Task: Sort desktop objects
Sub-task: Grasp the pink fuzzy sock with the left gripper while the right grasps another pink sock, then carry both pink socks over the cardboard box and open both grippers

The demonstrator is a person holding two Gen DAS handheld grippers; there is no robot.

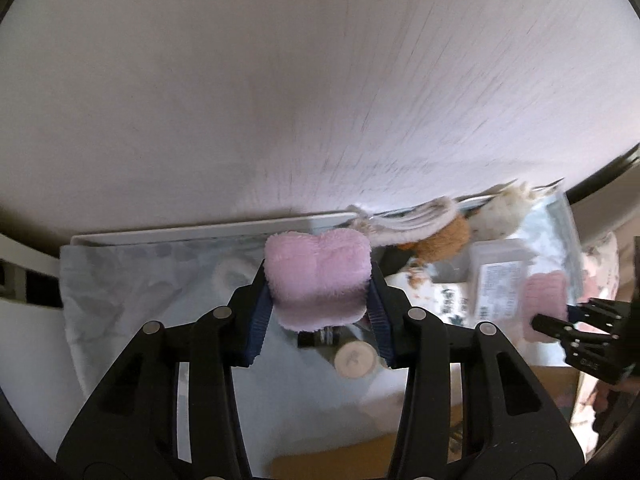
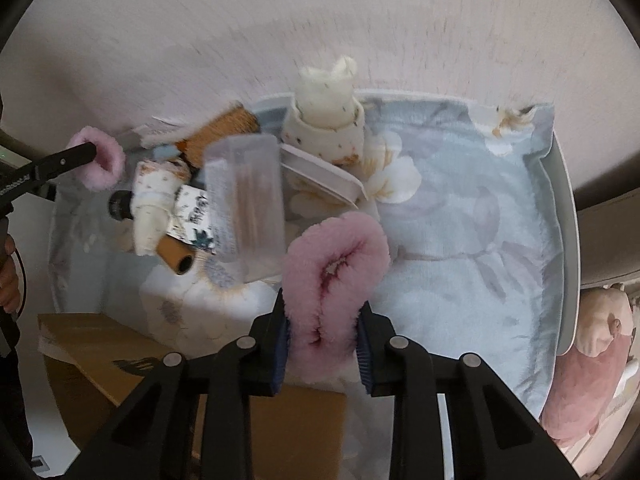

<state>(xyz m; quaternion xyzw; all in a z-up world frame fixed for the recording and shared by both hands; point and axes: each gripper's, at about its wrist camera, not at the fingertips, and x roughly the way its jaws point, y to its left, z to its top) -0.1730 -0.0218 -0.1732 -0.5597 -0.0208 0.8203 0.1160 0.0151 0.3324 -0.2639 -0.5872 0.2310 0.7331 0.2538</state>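
Note:
My left gripper (image 1: 318, 300) is shut on a folded pink fluffy sock (image 1: 318, 280), held above the pale blue floral cloth (image 1: 140, 276) near the wall. In the right wrist view that same left gripper (image 2: 90, 152) shows at the far left with its pink sock (image 2: 100, 164). My right gripper (image 2: 322, 344) is shut on a second pink fluffy sock (image 2: 336, 276), folded into a loop. From the left wrist view the right gripper (image 1: 552, 320) and its sock (image 1: 546, 300) appear at the right edge.
A pile lies on the cloth: a clear plastic box (image 2: 244, 200), a cream plush toy (image 2: 326, 108), a brown tube (image 2: 176, 256), a dark bottle (image 2: 120, 206), patterned socks (image 2: 154, 196). A cardboard box (image 2: 104, 356) sits in front. A pink plush (image 2: 592, 364) lies at right.

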